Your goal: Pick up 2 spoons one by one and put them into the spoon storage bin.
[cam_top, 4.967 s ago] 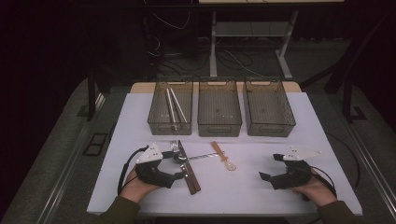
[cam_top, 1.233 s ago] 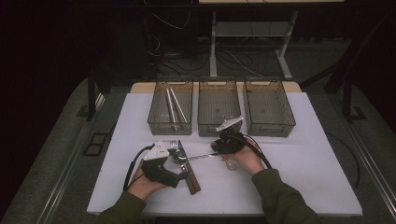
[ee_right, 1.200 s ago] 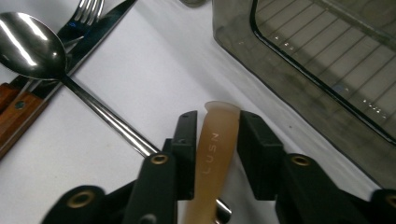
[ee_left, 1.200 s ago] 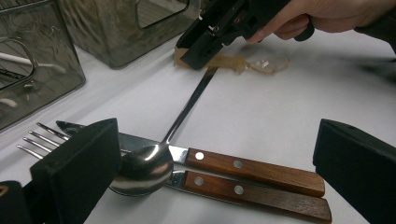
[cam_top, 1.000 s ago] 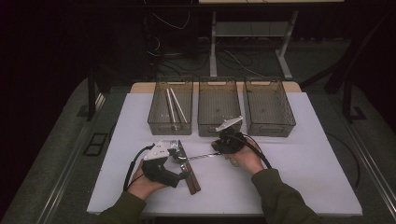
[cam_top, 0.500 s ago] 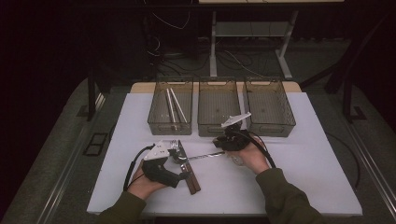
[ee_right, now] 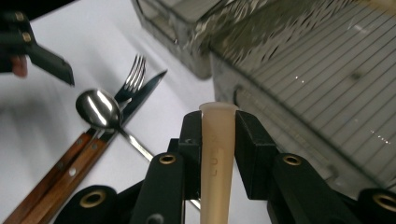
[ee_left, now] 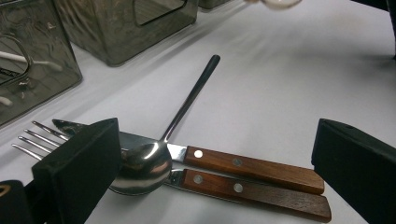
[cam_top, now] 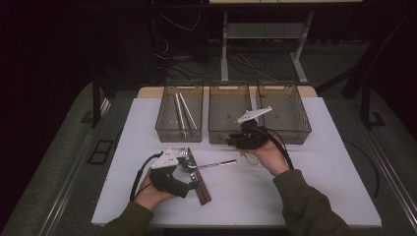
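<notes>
Since five seconds ago, the right gripper [cam_top: 235, 141] has crossed to the bins. Left gripper [cam_top: 189, 188] rests beside the cutlery, jaws apart, empty. Right pads clench the pale plastic spoon [ee_right: 217, 158] by its handle, held near the middle bin [cam_top: 231, 110]; probably light, stiff, slightly slippery.

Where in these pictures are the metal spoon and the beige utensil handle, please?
metal spoon [ee_left: 142, 168], left gripper view, on its bowl.
beige utensil handle [ee_right: 217, 154], right gripper view, on the shaft between the jaws.
</notes>
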### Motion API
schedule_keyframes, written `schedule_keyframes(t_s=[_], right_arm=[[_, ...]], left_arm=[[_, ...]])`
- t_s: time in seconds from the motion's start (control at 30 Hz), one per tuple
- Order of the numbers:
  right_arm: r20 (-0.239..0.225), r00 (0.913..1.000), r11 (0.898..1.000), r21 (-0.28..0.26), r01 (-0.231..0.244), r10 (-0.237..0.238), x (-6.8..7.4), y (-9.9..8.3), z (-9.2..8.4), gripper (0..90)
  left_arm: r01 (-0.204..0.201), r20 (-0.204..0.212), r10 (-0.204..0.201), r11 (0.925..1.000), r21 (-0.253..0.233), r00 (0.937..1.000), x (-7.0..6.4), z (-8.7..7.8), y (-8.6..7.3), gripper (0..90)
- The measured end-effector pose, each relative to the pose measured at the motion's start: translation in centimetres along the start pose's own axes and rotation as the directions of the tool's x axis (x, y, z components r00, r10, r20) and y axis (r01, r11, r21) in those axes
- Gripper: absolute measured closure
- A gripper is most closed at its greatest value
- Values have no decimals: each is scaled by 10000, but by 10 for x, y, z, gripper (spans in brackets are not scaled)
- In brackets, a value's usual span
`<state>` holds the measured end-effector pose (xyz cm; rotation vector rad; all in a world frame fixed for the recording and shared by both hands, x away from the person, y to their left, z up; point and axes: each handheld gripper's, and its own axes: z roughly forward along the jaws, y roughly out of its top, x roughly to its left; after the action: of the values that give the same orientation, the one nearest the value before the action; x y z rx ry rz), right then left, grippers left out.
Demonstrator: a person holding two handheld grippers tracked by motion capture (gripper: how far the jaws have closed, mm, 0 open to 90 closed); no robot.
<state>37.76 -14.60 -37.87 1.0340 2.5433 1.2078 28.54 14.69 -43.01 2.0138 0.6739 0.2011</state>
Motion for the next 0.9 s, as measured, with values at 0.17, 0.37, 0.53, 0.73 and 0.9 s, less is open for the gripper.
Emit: schedule_keyframes(t_s=[0.17, 0.37, 0.53, 0.73, 0.9], right_arm=[[177, 9998, 9996, -262, 70, -66, -5, 17, -10, 736], [374, 9993, 9987, -505, 46, -27, -17, 40, -17, 736], [570, 9984, 9981, -617, 26, 10, -28, 57, -17, 736], [889, 9960, 9985, -543, -53, 102, -48, 72, -7, 735], [1061, 9936, 9981, -528, -330, 385, -64, 79, 2, 735]], left_arm=[[-56, 10, 56, 10000, 69, 10000, 0, 0, 0, 4], [-9, 14, 9, 10000, 49, 10000, 0, 0, 0, 4], [31, 54, -30, 10000, -30, 10000, 0, 0, 0, 4], [36, 83, -35, 10000, -30, 10000, 1, -1, 0, 4], [33, 106, -32, 10000, -75, 9999, 1, -2, 0, 5]])
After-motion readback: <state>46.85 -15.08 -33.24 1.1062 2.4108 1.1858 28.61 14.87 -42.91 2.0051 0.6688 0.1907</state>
